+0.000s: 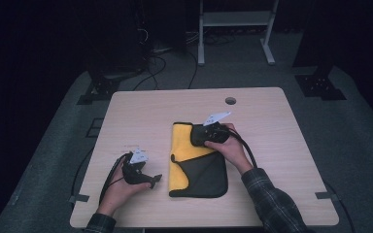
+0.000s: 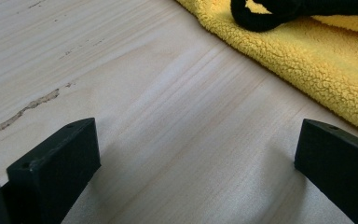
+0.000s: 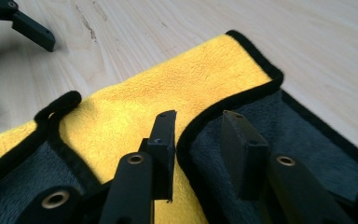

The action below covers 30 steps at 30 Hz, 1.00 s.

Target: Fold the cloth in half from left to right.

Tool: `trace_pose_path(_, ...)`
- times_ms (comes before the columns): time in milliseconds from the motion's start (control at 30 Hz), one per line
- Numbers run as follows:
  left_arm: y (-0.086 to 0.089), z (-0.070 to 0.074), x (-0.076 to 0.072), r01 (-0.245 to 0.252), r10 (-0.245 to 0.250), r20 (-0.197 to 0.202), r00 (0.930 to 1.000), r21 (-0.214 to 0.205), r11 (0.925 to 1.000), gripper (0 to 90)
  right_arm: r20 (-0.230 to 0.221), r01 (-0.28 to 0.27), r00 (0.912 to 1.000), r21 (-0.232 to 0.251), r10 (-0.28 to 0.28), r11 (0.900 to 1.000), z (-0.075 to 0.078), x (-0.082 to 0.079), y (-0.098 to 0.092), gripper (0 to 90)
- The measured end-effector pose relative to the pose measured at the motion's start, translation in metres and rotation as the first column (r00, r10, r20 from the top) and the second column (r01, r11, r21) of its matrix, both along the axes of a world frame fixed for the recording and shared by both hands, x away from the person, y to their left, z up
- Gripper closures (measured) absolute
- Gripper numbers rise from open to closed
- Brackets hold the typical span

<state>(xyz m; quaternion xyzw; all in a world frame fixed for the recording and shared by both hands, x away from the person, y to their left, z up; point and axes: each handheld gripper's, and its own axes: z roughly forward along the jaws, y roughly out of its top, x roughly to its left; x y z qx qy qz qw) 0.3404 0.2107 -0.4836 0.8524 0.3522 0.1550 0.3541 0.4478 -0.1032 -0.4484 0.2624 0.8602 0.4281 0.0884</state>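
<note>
A folded cloth, yellow (image 1: 182, 145) on one face and dark grey (image 1: 206, 172) on the other with black trim, lies in the middle of the wooden table (image 1: 141, 111). My right gripper (image 1: 197, 136) rests on its far end. In the right gripper view its jaws (image 3: 200, 121) straddle the black hem of the grey layer (image 3: 307, 135), with a gap on both sides, over the yellow layer (image 3: 168, 88). My left gripper (image 1: 154, 180) sits open on bare wood left of the cloth, with nothing between its jaws (image 2: 196, 140). The yellow edge (image 2: 307, 60) lies just beyond it.
A round cable hole (image 1: 230, 101) sits near the table's far edge. A jaw of the left gripper (image 3: 28, 25) appears beyond the cloth in the right gripper view. A white frame (image 1: 235, 19) and cables stand on the dark floor behind the table.
</note>
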Motion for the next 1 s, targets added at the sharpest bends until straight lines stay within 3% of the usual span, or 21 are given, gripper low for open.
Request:
trace_pose_path(233, 0.000, 0.000, 0.000, -0.001, 0.001, 0.000, 1.0000, 0.000, 1.0000, 0.0, -0.021, -0.001, 0.9998, -0.031, 0.001, 0.9995, -0.016, 0.005, 0.013, 65.2)
trace_pose_path(433, 0.000, 0.000, 0.000, -0.001, 0.001, 0.000, 1.0000, 0.001, 1.0000, 0.0, -0.001, -0.008, 1.0000, -0.067, 0.008, 0.9977, -0.026, 0.006, 0.019, 67.9)
trace_pose_path(633, 0.000, 0.000, 0.000, -0.002, 0.002, 0.000, 1.0000, 0.000, 1.0000, 0.0, 0.023, 0.006, 0.9997, -0.078, -0.004, 0.9970, -0.023, 0.004, 0.020, 81.5)
trace_pose_path(1000, 0.000, 0.000, 0.000, -0.003, 0.003, 0.003, 1.0000, -0.002, 1.0000, 0.0, 0.044, 0.101, 0.9940, -0.021, -0.100, 0.9947, 0.001, 0.018, -0.004, 85.3)
